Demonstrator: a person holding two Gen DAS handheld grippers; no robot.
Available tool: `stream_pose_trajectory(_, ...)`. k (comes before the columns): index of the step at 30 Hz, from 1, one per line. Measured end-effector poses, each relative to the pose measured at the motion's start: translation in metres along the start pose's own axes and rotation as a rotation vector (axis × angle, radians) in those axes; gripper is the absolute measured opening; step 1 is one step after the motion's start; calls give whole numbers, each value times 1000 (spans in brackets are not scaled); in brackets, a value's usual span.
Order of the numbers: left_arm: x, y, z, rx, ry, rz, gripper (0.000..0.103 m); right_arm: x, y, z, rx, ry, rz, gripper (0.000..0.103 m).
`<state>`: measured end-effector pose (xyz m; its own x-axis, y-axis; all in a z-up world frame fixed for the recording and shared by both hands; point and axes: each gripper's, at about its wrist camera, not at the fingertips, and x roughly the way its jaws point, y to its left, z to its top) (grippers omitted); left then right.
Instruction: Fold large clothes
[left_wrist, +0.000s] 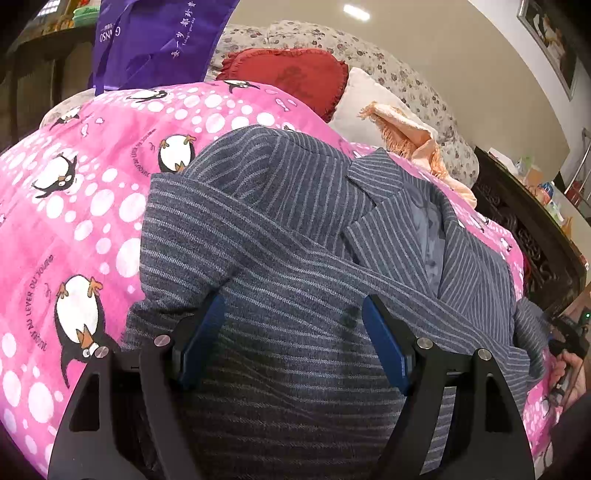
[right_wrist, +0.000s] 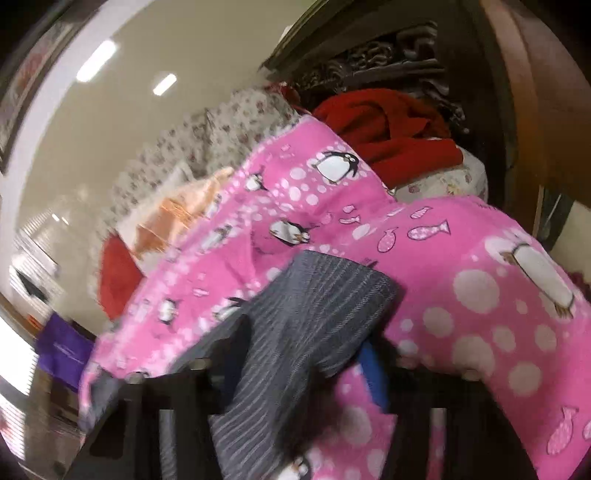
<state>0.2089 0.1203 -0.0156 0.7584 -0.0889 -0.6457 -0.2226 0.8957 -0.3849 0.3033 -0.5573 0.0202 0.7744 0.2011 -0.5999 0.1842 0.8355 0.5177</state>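
A grey striped jacket (left_wrist: 280, 229) lies on a pink penguin blanket (left_wrist: 74, 206), with one sleeve folded across its front. My left gripper (left_wrist: 293, 325) is open just above the jacket's lower part, its blue pads either side of the cloth. In the blurred right wrist view, my right gripper (right_wrist: 303, 354) has its jaws standing apart with a fold of the jacket (right_wrist: 314, 314) lying between them, over the pink blanket (right_wrist: 461, 295). The right gripper and the hand holding it also show at the right edge of the left wrist view (left_wrist: 565, 343).
A red cushion (left_wrist: 291, 77), a white pillow, a peach fringed cloth (left_wrist: 410, 140) and a floral quilt (left_wrist: 402, 74) lie at the bed's head. A purple bag (left_wrist: 155, 40) hangs at the back left. A dark carved wooden frame (left_wrist: 524, 236) borders the right side. Red cloth (right_wrist: 391, 129) is piled beyond.
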Motion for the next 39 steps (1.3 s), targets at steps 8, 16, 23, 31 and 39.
stream_pose_trajectory(8, 0, 1, 0, -1, -5, -3, 77, -99, 39, -12, -132, -200, -47, 3)
stream_pose_trajectory(16, -49, -8, 7, 26, -93, 11, 77, -218, 92, -36, -165, -330, 91, 3)
stream_pose_trajectory(23, -102, 37, 9, 35, -156, 112, 77, -169, 242, -118, -326, -158, 431, 3)
stream_pose_trajectory(31, -105, 96, 6, -98, -101, 191, 77, -39, 406, -302, -550, 143, 669, 3)
stream_pose_trajectory(39, -101, 96, 5, -84, -62, 135, 77, 33, 409, -387, -658, 417, 478, 33)
